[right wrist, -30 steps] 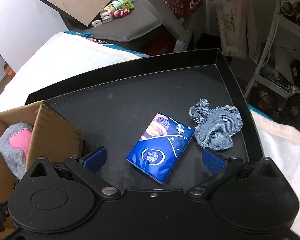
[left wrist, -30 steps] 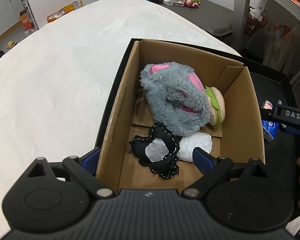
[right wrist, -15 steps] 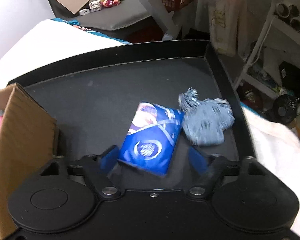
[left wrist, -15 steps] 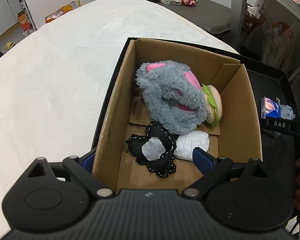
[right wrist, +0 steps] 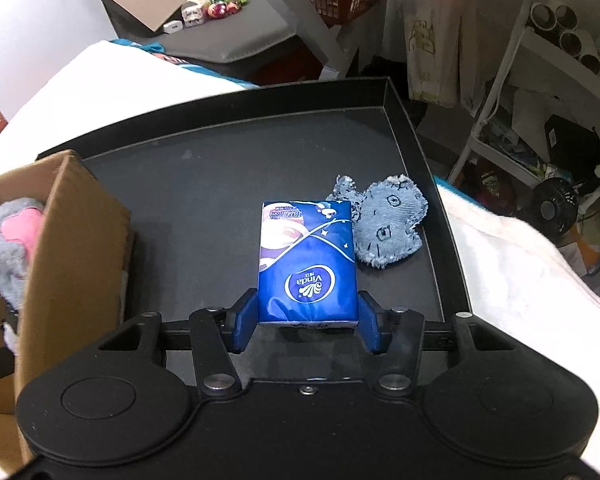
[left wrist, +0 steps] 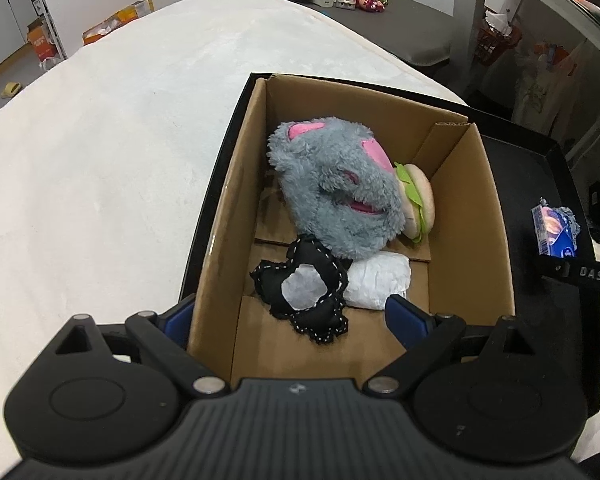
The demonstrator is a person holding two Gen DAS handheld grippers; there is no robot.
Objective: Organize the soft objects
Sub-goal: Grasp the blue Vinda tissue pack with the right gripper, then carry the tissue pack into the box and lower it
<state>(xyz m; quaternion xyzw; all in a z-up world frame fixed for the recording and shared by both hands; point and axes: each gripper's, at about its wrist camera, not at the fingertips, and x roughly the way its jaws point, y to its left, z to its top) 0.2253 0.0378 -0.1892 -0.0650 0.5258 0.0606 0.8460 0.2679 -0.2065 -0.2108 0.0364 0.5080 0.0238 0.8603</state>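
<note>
Blue tissue pack (right wrist: 308, 264) is being pinched at its near end by right gripper (right wrist: 307, 324) jaws over black tray (right wrist: 204, 184) | soft, light, slippery film; sides best | left gripper (left wrist: 296, 314) jaws are being held spread over cardboard box (left wrist: 476, 216).

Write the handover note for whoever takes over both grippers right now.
Right gripper: shut on the blue tissue pack, above the black tray.
Left gripper: open, empty, straddling the near left wall of the brown cardboard box.
Done: grey plush slipper, burger plush, black stitched pad and white wrapped bundle are in the box.
Left: box the tissue pack, then the denim fabric toy lying on the tray.
</note>
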